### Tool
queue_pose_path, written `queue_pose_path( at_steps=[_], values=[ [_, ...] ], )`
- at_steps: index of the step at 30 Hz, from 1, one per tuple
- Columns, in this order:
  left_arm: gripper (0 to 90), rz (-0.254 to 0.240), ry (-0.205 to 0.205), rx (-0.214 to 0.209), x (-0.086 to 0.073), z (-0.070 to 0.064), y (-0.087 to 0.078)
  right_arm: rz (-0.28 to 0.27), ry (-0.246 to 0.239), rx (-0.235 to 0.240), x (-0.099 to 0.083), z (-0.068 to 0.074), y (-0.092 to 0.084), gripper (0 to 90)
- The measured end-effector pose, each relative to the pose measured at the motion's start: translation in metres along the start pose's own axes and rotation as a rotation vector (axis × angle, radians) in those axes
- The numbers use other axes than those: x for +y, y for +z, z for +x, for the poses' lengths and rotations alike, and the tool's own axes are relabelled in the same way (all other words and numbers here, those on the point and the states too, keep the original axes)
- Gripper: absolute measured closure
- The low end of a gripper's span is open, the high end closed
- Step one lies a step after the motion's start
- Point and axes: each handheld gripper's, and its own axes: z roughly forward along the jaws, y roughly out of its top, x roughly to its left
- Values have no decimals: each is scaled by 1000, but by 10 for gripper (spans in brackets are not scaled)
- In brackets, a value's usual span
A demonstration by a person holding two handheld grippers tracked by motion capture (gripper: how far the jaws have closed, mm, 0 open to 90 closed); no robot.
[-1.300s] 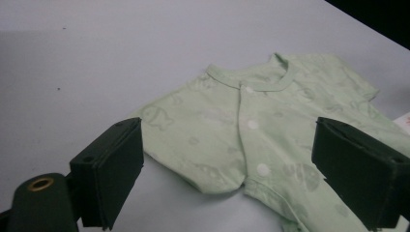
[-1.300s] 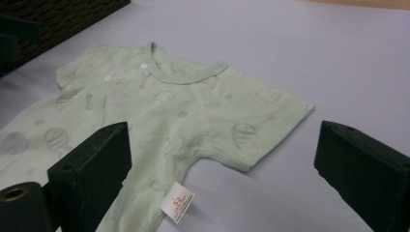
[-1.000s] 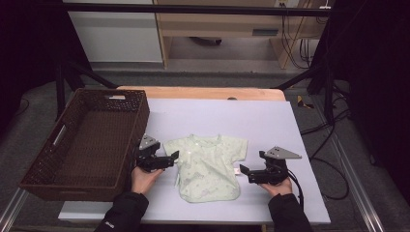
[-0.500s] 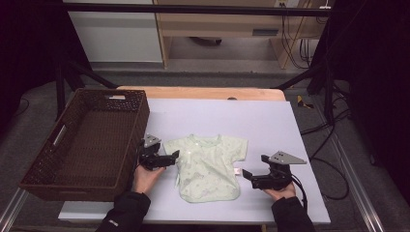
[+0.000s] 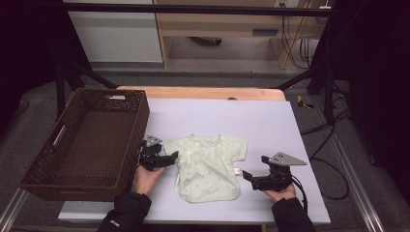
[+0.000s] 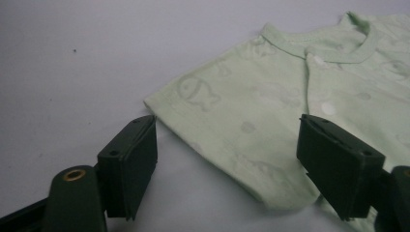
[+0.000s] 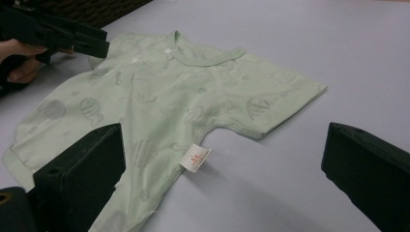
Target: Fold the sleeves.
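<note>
A pale green baby shirt (image 5: 209,166) with a fish print lies flat on the lavender table top (image 5: 270,121). My left gripper (image 5: 172,157) is open at the shirt's left sleeve. In the left gripper view the sleeve (image 6: 251,125) lies on the table between the two spread jaws of that gripper (image 6: 232,166). My right gripper (image 5: 247,176) is open just off the shirt's right side, near a small white tag (image 7: 195,157). From the right gripper view the shirt (image 7: 183,92) spreads out ahead of the wide jaws (image 7: 225,179), and the left gripper (image 7: 63,34) shows at the far side.
A dark brown wicker basket (image 5: 48,164) stands at the table's left, close beside the left hand. Bare table top stretches behind and to the right of the shirt. A wooden strip (image 5: 203,93) runs along the far edge.
The right gripper has drawn back slightly to the right of the shirt's side. The left gripper has barely shifted at the sleeve. The shirt has not moved.
</note>
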Motion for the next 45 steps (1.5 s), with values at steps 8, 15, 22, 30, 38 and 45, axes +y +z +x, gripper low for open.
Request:
queue_pose_path(
  at_steps=[8,15,22,30,38,45],
  values=[
    [412,3,1,17,0,-1,-1,2,0,-2,0,0,0,24],
    [539,12,0,53,1,-5,-1,2,-1,0,0,0,0,24],
    [648,22,-1,82,1,-6,-1,6,0,1,0,0,0,24],
    [767,45,20,85,4,-11,0,8,2,1,0,0,0,24],
    [862,42,-19,59,4,-9,0,5,3,3,0,0,0,24],
    [864,-7,-12,64,6,-12,-5,0,5,2,0,0,0,24]
  ],
)
